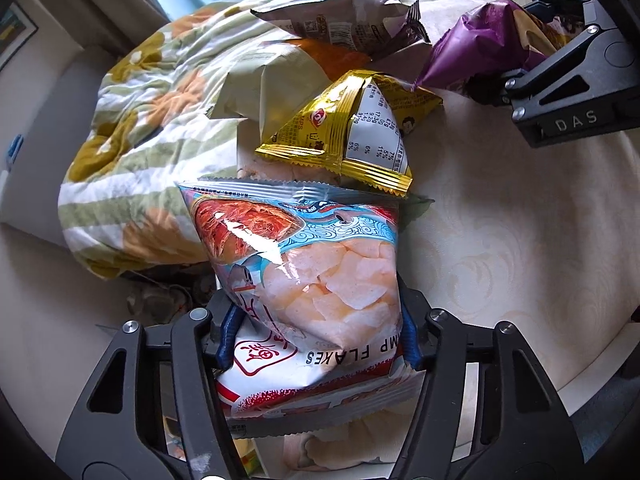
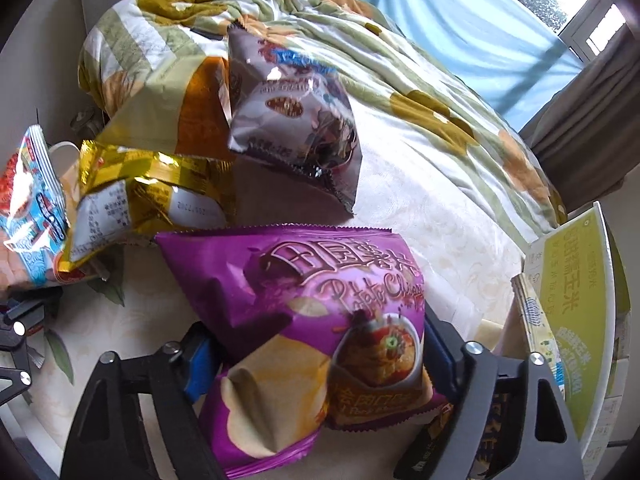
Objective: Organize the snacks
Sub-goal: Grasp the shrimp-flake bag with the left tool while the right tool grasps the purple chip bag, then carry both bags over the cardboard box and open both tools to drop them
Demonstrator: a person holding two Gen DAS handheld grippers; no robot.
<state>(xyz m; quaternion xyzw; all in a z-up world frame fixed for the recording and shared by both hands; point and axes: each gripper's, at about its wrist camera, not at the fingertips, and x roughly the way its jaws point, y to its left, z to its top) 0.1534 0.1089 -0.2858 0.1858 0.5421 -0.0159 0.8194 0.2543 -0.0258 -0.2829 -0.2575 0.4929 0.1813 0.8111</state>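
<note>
My left gripper [image 1: 318,338] is shut on a shrimp flakes bag [image 1: 312,272], blue, white and red, held above the cream bed sheet [image 1: 500,240]. My right gripper [image 2: 316,350] is shut on a purple potato chips bag [image 2: 320,304]; that bag [image 1: 484,40] and gripper also show at the upper right of the left wrist view. A gold snack bag [image 1: 352,128] lies just beyond the shrimp bag, and shows left of the purple bag in the right wrist view [image 2: 148,200]. A grey-brown bag [image 1: 344,12] lies further back, also in the right wrist view [image 2: 292,108].
A floral quilt [image 1: 152,120] is bunched at the left and back of the bed. An orange and tan package [image 2: 192,100] lies under the grey-brown bag. A green and white carton [image 2: 576,300] stands at the right edge. Curtains and a window [image 2: 520,20] are behind.
</note>
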